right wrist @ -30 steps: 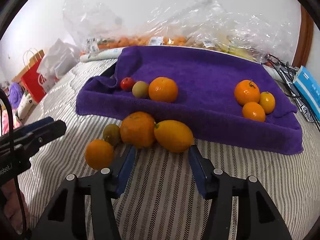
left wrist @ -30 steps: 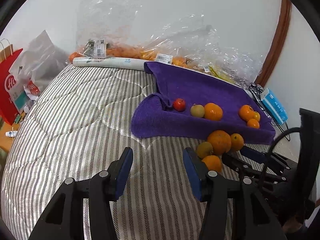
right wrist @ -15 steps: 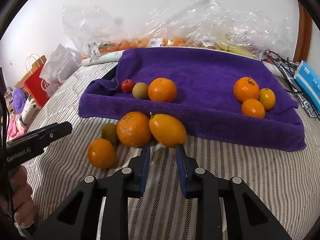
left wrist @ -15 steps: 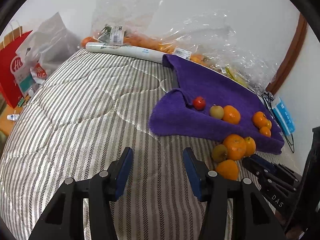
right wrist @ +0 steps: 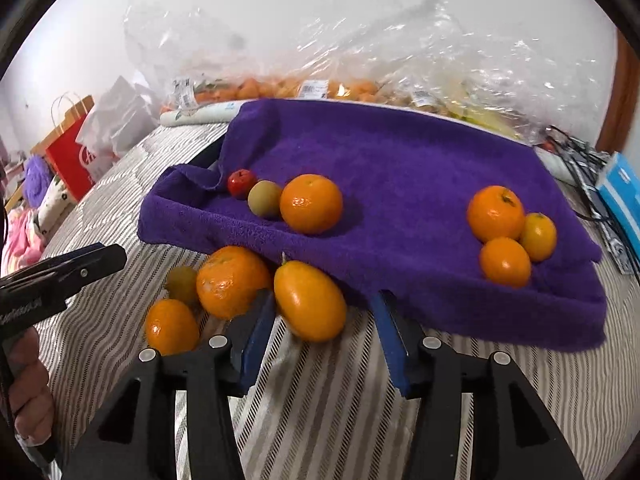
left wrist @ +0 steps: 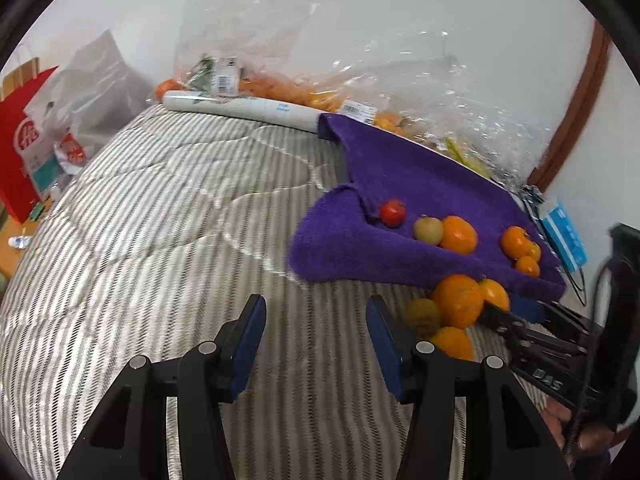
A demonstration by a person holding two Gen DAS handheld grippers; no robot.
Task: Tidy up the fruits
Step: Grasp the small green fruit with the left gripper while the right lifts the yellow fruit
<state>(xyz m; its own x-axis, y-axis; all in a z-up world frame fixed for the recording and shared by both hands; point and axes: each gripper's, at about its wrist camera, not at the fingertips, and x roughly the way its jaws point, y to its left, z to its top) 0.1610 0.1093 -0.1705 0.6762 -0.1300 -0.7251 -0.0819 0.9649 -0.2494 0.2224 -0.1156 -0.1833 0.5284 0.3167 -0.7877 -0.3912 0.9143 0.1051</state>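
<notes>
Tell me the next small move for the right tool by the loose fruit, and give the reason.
Probably ease the right tool forward a little around the oval orange fruit. Its jaws are opening, the fruit sits between the tips but no pad presses it, and it lies on the striped mattress just outside the purple towel, where six fruits already sit.

A home bedroom, judging by the striped quilted mattress (left wrist: pixel 160 240) serving as work surface, shopping bags (left wrist: pixel 24 148) on the floor at far left, clear plastic bags of fruit (right wrist: pixel 320 84) piled along the far white wall, and a wooden door frame (left wrist: pixel 576 112) at right.
</notes>
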